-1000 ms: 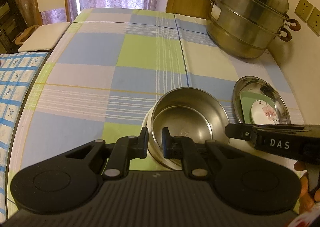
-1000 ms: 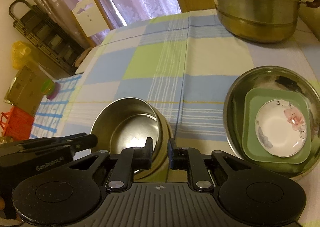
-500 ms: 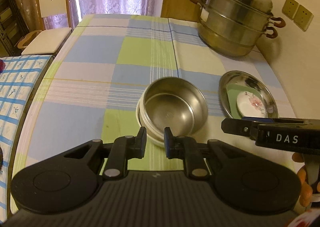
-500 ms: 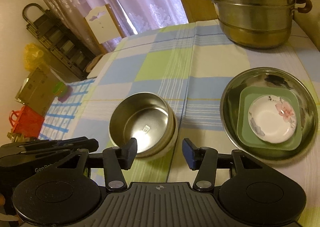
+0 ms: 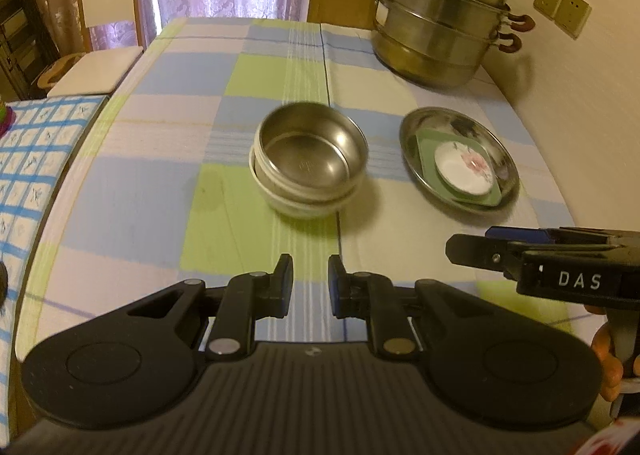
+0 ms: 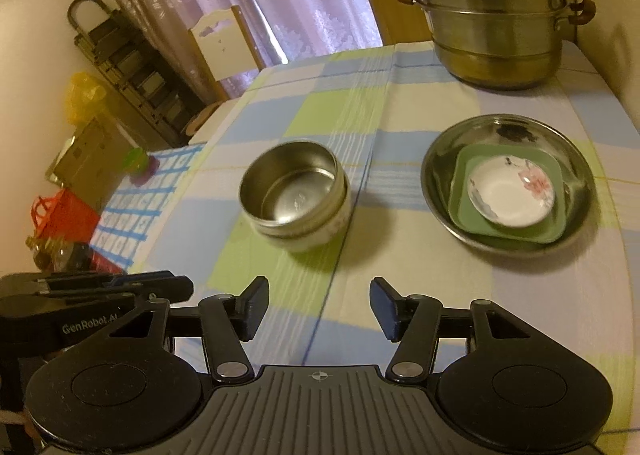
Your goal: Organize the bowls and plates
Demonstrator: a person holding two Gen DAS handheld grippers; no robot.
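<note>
Left hand-held gripper (image 5: 310, 281): narrow gap, pinching nothing. Right hand-held gripper (image 6: 318, 305): jaws just opening, spread, nothing between. Stacked bowls (image 5: 308, 165) ahead of both on tabletop (image 5: 160, 183). Only right view shows cardboard box (image 6: 86, 153).

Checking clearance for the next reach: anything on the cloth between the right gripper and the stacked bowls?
Nothing. In the right wrist view only bare checked tablecloth lies between the right gripper and the stacked bowls; its jaws, just opening, hold nothing.
</note>
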